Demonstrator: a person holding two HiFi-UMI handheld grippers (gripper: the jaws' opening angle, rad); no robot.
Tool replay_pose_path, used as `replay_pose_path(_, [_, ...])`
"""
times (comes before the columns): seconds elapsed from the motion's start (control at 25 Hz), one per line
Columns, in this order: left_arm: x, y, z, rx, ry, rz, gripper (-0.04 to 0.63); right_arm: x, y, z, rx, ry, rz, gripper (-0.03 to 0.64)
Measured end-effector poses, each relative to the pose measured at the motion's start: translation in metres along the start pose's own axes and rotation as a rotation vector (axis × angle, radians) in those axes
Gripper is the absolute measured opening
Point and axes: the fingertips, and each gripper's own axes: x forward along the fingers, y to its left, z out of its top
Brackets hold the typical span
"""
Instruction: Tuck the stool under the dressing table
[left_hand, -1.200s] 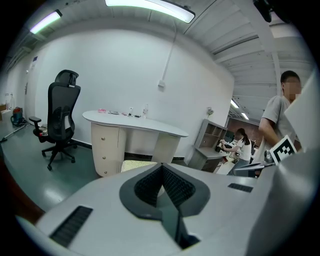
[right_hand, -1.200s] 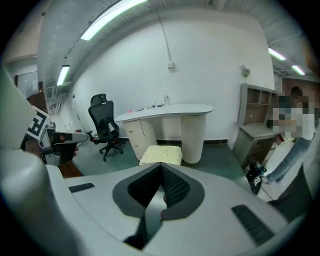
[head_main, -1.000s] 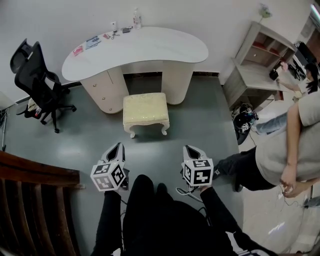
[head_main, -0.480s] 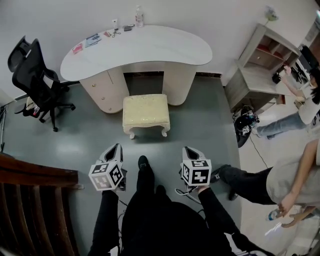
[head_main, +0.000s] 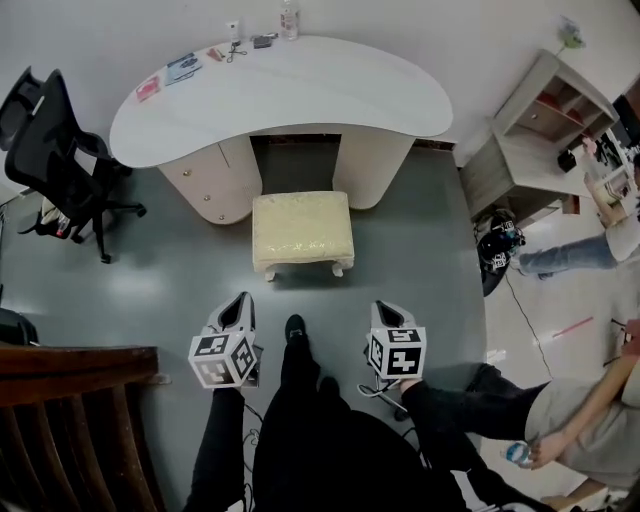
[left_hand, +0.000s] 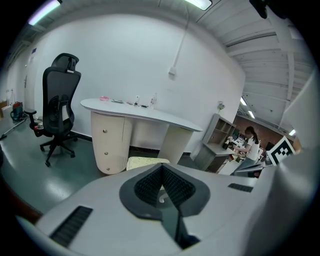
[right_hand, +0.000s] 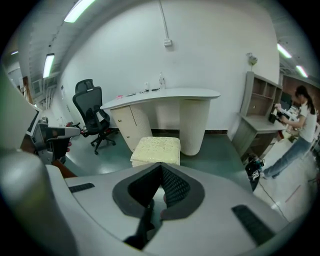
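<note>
The cream cushioned stool (head_main: 302, 230) stands on the grey floor just in front of the knee gap of the white curved dressing table (head_main: 280, 85), outside it. My left gripper (head_main: 236, 308) and right gripper (head_main: 385, 312) hover side by side well short of the stool, touching nothing. Both have their jaws closed to a point with nothing between them. In the left gripper view the stool (left_hand: 142, 162) peeks over the left gripper (left_hand: 161, 169). The right gripper view shows the stool (right_hand: 156, 149) straight ahead beyond the right gripper (right_hand: 161, 169), under the table (right_hand: 165, 95).
A black office chair (head_main: 55, 150) stands left of the table. A shelf unit (head_main: 540, 130) and a dark helmet (head_main: 497, 245) are at the right. A person (head_main: 560, 440) crouches at the lower right. A dark wooden frame (head_main: 70, 420) fills the lower left. Small items (head_main: 185, 68) lie on the tabletop.
I have stepped forward, so the stool and table sit nearer and lower in the head view. The person at the right has dropped toward the lower right. Both grippers keep their pose.
</note>
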Motion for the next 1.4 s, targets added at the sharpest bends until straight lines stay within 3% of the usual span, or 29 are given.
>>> replay_pose_path(0.44, [0.097, 0.062, -0.014, -0.024, 0.078, 0.024, 0.008, 0.113, -0.015, 0.023, 0.011, 0.07, -0.034, 0.005])
replay_pose_path(0.72, [0.159, 0.095, -0.044, -0.02, 0.077, 0.035, 0.008, 0.192, -0.029, 0.003, -0.011, 0.094, -0.041, 0.005])
replay_pose_path(1.4, [0.287, 0.202, -0.207, -0.034, 0.098, 0.095, 0.008, 0.367, -0.081, -0.106, 0.033, 0.067, -0.084, 0.005])
